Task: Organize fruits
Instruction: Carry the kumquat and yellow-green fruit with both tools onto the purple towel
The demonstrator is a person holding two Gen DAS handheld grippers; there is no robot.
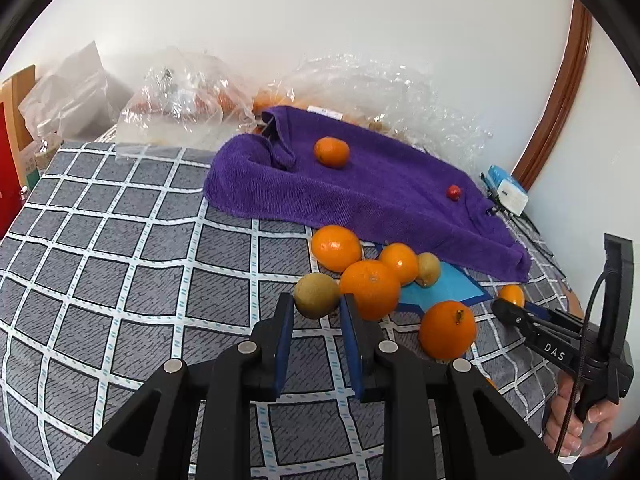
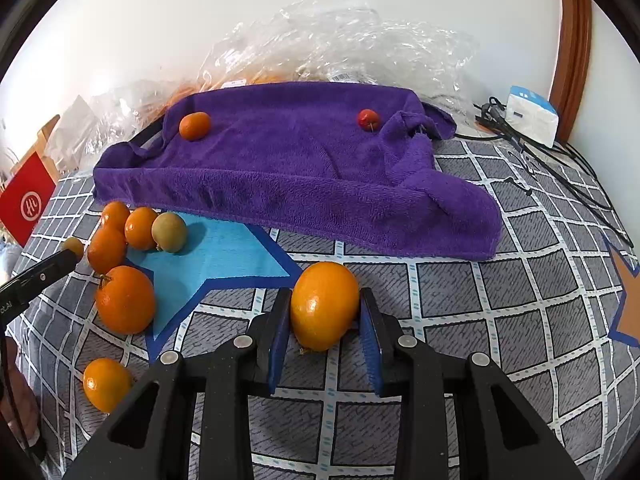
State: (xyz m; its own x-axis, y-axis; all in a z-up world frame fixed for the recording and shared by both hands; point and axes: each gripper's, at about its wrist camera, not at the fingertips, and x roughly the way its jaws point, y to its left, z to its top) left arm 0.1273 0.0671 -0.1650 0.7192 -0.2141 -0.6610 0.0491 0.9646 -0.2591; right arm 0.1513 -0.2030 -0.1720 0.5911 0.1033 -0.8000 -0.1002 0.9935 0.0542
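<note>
Fruit lies scattered on the grey checked cloth (image 2: 500,308) before a rumpled purple towel (image 2: 280,160). The right gripper (image 2: 324,316) has its jaws around a large round orange (image 2: 324,304), both blue pads at its sides. The left gripper (image 1: 316,316) holds its jaws apart, a greenish-brown round fruit (image 1: 316,295) just at their tips, beside a cluster of oranges (image 1: 370,288). A small orange (image 2: 195,125) and a tiny red fruit (image 2: 368,119) rest on the towel.
</note>
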